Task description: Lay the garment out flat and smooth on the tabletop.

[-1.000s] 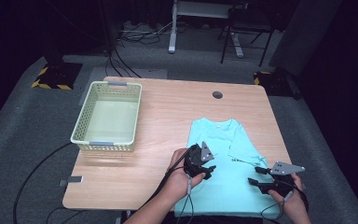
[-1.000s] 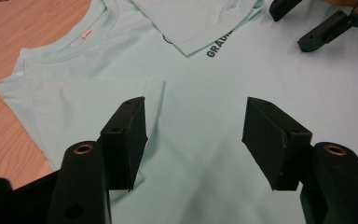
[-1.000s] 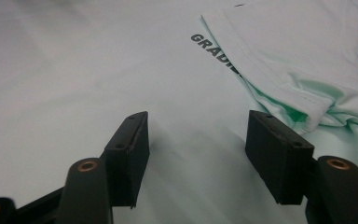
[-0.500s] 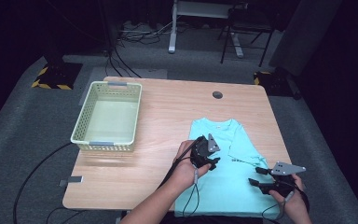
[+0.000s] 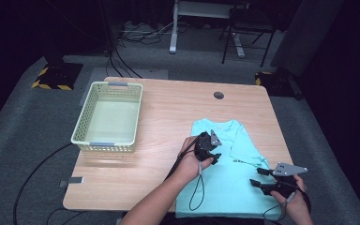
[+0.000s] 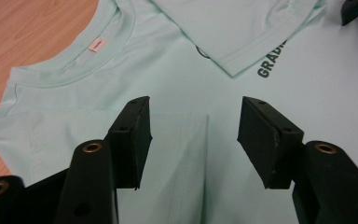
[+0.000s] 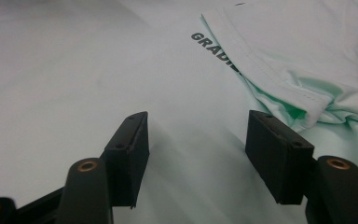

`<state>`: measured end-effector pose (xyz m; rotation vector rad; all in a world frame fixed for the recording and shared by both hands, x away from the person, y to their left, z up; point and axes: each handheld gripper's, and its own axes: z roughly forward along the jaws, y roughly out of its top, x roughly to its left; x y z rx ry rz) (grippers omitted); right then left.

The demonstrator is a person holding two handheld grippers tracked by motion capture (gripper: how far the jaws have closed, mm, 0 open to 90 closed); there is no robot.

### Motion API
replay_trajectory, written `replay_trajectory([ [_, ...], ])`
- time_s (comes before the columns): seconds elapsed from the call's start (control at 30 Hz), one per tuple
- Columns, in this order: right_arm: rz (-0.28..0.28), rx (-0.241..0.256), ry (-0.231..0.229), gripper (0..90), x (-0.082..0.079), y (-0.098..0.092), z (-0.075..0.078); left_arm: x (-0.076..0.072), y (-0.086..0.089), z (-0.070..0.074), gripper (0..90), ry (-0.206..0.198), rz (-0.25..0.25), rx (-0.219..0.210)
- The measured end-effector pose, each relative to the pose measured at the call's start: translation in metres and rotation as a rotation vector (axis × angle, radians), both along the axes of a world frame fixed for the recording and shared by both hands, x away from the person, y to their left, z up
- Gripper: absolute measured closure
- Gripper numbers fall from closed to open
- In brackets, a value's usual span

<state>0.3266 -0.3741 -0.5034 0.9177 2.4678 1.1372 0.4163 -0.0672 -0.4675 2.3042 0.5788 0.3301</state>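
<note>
Pale green basket [image 5: 108, 118] sits by the desk's [image 5: 168, 112] left edge; t-shirt [image 5: 225, 187] near the front right corner, folded sleeve hem between the left gripper's [image 6: 193, 135] released jaws, right gripper [image 7: 196, 149] gaping over flat cloth.

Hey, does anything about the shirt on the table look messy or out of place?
Mostly tidy. The mint T-shirt lies flat with both sleeves folded in, but the right sleeve is bunched and wrinkled at its fold. Its hem hangs past the table's near edge.

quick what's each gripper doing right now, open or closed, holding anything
Left gripper: open, holding nothing, over the folded sleeve of the mint T-shirt.
Right gripper: open, holding nothing, over the shirt's body.
</note>
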Motion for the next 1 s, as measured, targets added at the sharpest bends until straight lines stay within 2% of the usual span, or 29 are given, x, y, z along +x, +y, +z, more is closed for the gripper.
replay_trajectory([
  [0.27, 0.000, -0.001, -0.001, 39.8, 0.000, 0.000, 0.000, 0.008, -0.009, -0.010, 45.5, 0.026, -0.003, 0.047],
  [0.33, 0.000, -0.001, -0.001, 39.8, 0.000, 0.000, 0.000, 0.008, -0.012, -0.013, 48.8, 0.031, -0.006, 0.061],
  [0.43, 0.000, -0.001, -0.002, 39.8, 0.000, 0.000, 0.000, 0.009, -0.016, -0.017, 59.6, 0.044, 0.002, 0.110],
  [0.47, 0.000, -0.001, -0.001, 39.8, 0.000, 0.000, 0.000, 0.008, -0.016, -0.018, 60.9, 0.045, 0.001, 0.110],
  [0.53, 0.000, -0.001, -0.001, 39.8, 0.000, 0.000, 0.000, 0.008, -0.016, -0.018, 69.4, 0.051, -0.011, 0.113],
  [0.63, 0.000, -0.003, -0.003, 39.8, 0.000, 0.000, 0.000, 0.006, -0.018, -0.015, 85.8, 0.020, -0.009, 0.157],
  [0.73, 0.000, -0.003, -0.002, 39.8, 0.000, 0.000, 0.000, 0.006, -0.015, -0.011, 87.3, 0.034, -0.011, 0.116],
  [1.0, -0.001, -0.005, -0.004, 39.7, 0.000, 0.000, 0.000, 0.004, 0.001, 0.007, 87.1, 0.026, 0.003, 0.032],
])
